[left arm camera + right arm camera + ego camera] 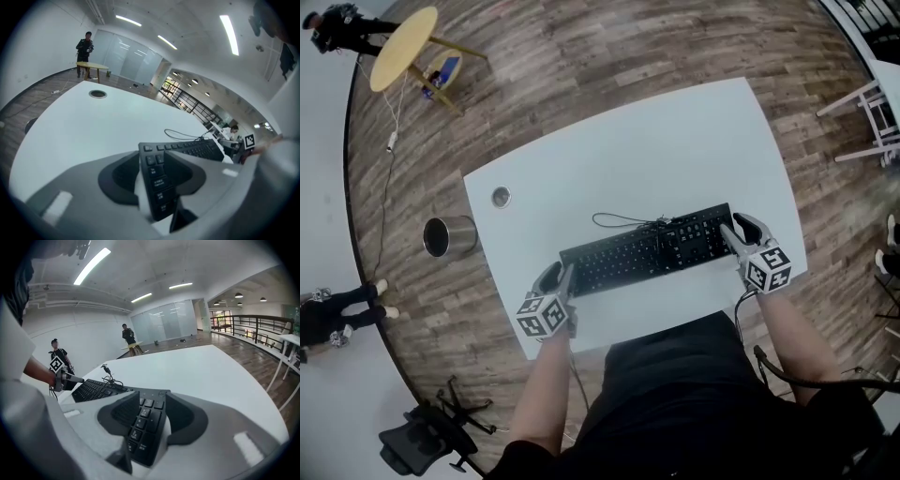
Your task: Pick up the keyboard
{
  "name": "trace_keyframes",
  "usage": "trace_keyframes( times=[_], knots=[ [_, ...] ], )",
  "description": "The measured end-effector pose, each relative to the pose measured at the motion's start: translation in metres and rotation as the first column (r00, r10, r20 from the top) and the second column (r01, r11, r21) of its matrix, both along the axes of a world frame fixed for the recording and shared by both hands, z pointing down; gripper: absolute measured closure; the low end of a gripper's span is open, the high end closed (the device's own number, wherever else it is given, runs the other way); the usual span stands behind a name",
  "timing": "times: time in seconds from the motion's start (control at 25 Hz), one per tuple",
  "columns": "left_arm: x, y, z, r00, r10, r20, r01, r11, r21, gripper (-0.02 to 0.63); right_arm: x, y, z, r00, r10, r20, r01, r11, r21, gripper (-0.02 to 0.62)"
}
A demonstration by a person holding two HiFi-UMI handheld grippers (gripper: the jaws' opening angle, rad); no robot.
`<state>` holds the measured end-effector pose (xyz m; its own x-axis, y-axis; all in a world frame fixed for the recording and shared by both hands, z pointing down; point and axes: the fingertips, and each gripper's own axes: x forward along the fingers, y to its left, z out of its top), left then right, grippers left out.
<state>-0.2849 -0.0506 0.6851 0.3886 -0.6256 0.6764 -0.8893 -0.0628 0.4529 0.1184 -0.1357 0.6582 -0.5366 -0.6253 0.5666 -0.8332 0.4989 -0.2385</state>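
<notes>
White table point(675, 150): keyboard point(647, 248) ends between parted jaws of left gripper point(561, 275), right gripper point(739, 230); pads point(117, 176) seemingly not pressing, undersides hidden.

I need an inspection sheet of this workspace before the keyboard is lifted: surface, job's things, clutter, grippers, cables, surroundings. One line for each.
Surface: white table, with a round cable hole near its far left corner.
Job's things: black keyboard lying flat near the front edge.
Clutter: nothing seen.
Grippers: left gripper at the keyboard's left end, right gripper at its right end; both have jaws apart around the end, not clamped.
Cables: keyboard cable looped loose behind the keyboard.
Surroundings: wood floor, metal bin, round yellow table, office chair, a person standing far off.
</notes>
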Motion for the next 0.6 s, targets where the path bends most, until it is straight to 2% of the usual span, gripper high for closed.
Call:
trace_keyframes(
  times=[0.28,0.6],
  knots=[
    [0.003,0.0,0.007,1.0,0.006,-0.013,-0.006,0.999,-0.033,0.431,-0.002,0.0,0.01,1.0,-0.016,-0.005,0.016,0.999,-0.048,0.411],
    [0.003,0.002,0.011,1.0,0.005,-0.023,-0.006,0.999,-0.049,0.417,0.001,-0.001,0.013,1.0,-0.01,-0.03,0.008,0.999,-0.053,0.41]
  ],
)
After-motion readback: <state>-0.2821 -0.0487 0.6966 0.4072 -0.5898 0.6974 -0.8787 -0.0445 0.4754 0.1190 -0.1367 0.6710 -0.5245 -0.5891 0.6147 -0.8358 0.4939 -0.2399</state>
